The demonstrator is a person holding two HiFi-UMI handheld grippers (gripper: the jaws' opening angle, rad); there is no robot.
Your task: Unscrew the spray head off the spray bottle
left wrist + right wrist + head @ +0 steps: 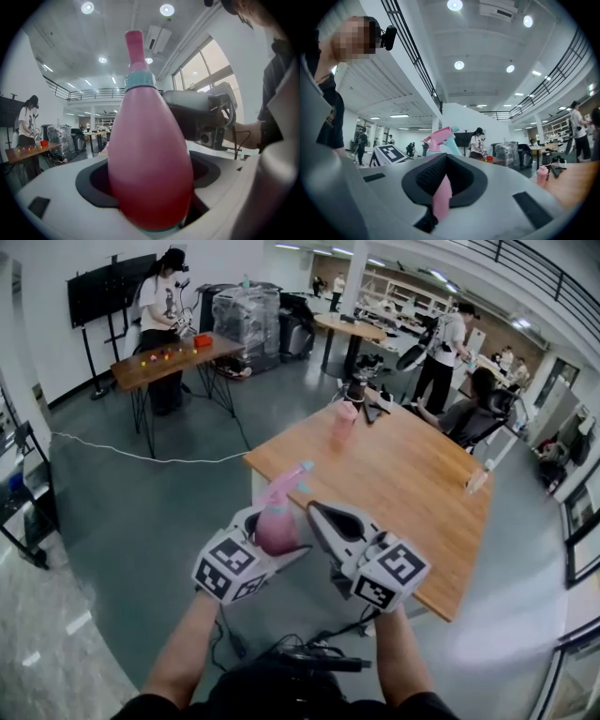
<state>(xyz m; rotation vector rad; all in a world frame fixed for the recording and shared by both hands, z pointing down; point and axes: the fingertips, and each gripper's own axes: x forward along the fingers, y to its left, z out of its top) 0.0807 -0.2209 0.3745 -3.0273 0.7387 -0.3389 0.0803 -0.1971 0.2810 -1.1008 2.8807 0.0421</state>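
A pink spray bottle (277, 521) is held up in the air in front of me, and my left gripper (281, 542) is shut round its belly. Its pink spray head (298, 471) sits on a teal collar (139, 80) and points away towards the table. In the left gripper view the bottle (150, 164) fills the space between the pads. My right gripper (321, 514) is shut and hovers just right of the bottle, apart from the spray head (439, 137). A pink strip (442, 197) shows in the seam of its jaws; what it is I cannot tell.
A wooden table (412, 484) stands ahead with a pink cup (344, 420), a small bottle (476, 479) and dark gear (361, 390) on it. A white cable (141, 456) crosses the grey floor. People work at other tables (173, 357) farther back.
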